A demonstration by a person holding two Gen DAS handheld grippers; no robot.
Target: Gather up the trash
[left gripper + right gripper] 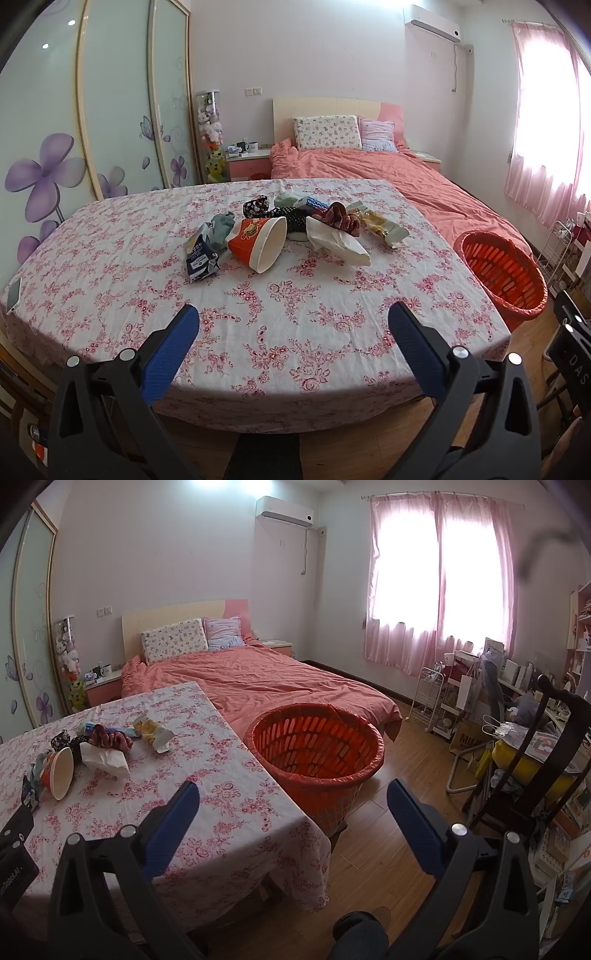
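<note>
Across the middle of the left wrist frame, the trash sits heaped on the bench (332, 332): paper cup (264, 240) on its side, dark wrapper (201, 254), tissue (336, 242), yellow wrapper (384, 225). Socks (341, 218) lie mixed in and touching the rubbish. Red basket (317, 749) stands on the floor just beside the bench, centre of the right wrist frame. Left hand-held gripper (293, 325) and right hand-held gripper (293, 805) both spread wide, holding nothing. Risks: a grab into the heap likely catches cloth too; the round cup may roll away; light tissue may miss the basket.
</note>
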